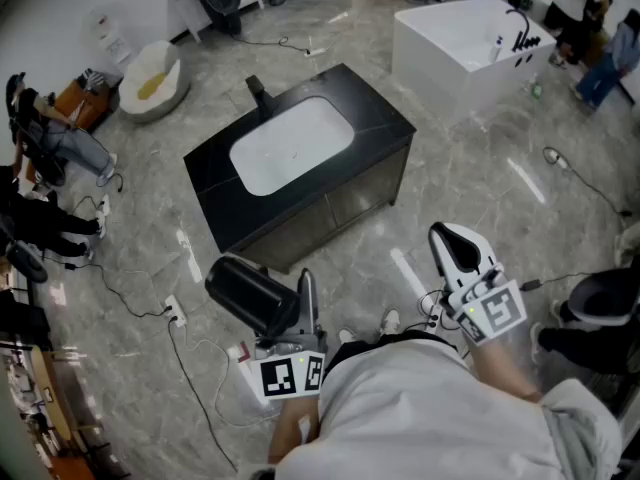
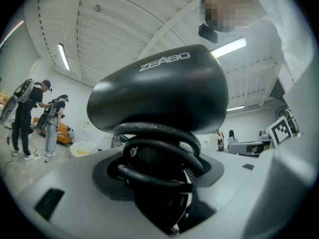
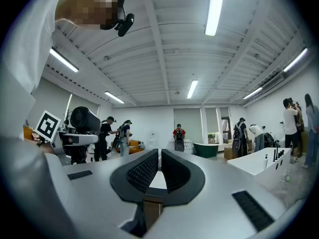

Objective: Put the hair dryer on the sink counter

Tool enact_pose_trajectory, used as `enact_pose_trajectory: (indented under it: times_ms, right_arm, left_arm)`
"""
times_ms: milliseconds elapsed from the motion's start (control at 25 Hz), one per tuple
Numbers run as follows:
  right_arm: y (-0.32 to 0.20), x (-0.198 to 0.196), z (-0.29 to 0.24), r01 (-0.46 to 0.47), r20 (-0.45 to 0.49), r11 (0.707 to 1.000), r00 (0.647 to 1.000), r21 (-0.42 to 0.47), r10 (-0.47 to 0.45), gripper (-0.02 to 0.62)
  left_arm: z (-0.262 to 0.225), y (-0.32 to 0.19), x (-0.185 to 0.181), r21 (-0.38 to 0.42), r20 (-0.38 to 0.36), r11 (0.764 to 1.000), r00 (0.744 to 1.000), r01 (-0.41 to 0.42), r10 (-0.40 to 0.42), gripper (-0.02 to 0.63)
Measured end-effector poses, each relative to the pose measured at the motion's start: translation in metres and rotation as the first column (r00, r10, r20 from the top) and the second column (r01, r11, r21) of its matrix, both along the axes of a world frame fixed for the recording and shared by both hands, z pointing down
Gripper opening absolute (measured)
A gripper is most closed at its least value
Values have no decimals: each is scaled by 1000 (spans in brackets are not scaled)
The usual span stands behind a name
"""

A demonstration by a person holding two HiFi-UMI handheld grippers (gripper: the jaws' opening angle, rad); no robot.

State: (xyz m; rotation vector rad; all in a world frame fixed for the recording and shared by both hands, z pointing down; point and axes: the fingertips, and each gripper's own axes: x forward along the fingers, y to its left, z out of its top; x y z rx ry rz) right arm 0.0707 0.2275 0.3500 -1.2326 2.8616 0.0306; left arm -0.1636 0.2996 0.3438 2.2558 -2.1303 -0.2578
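One hair dryer (image 2: 158, 86) largely hides left claw (image 2: 155, 158).

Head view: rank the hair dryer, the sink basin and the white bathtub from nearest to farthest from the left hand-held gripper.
1. The hair dryer, held in the left hand-held gripper, lower left.
2. The sink basin, set in the black counter, centre.
3. The white bathtub, upper right.

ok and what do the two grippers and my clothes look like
The left gripper and right gripper are pale grey-white shells with black ribbed pads lining the jaws. Each carries a white cube printed with black square markers. The person wears a white top.
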Motion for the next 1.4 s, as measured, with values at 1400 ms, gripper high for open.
enact_pose_trajectory:
  times_ms: [1400]
  right_arm:
    - [-23,23,2,23,98,999,995,-28,-21,46]
  left_arm:
    - [-7,-21,28,27,-16,999,1000,-22,23,281]
